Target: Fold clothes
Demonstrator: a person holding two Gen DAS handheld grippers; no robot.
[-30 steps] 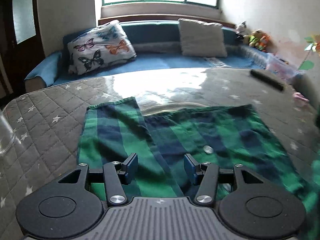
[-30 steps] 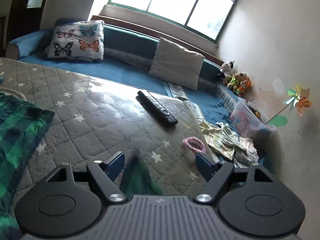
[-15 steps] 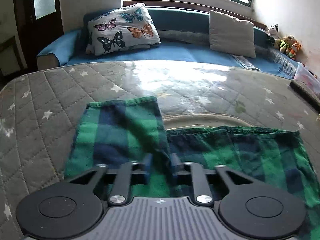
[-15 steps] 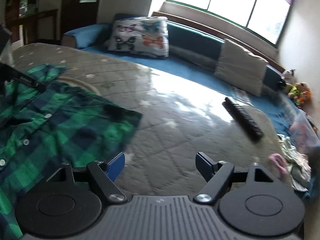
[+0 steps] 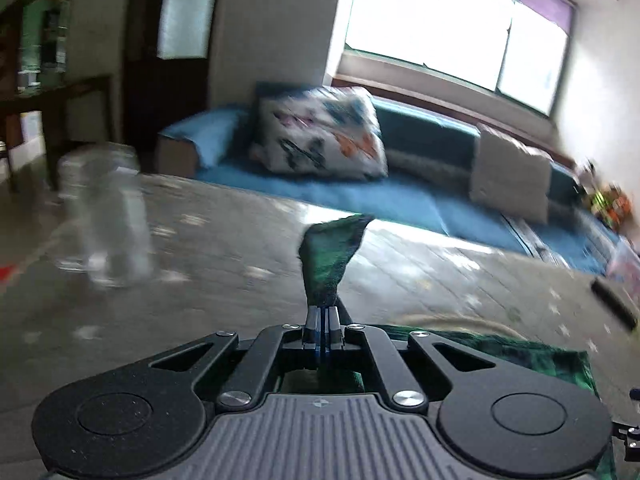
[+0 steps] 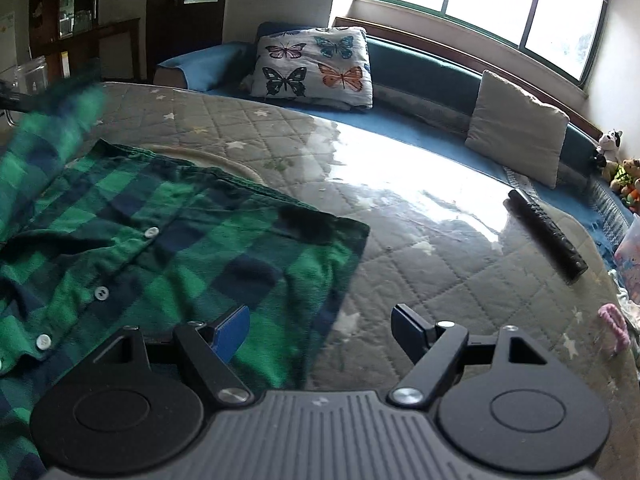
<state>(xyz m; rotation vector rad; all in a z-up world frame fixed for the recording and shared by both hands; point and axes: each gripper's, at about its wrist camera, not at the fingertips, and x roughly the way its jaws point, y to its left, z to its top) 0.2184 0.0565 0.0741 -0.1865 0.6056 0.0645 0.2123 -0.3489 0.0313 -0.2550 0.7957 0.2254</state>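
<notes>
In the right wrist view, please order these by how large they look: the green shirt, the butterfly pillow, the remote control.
1. green shirt, partly because it lies nearest the camera
2. butterfly pillow
3. remote control

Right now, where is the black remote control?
In the right wrist view, the black remote control lies on the quilted mattress at the right, beyond the open right hand-held gripper, near the grey pillow.

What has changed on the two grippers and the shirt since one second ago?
The left gripper closed on a flap of the green plaid shirt and lifted it off the quilted mattress. The right gripper swung toward the shirt, still open and empty. The remote control stayed in place.
</notes>
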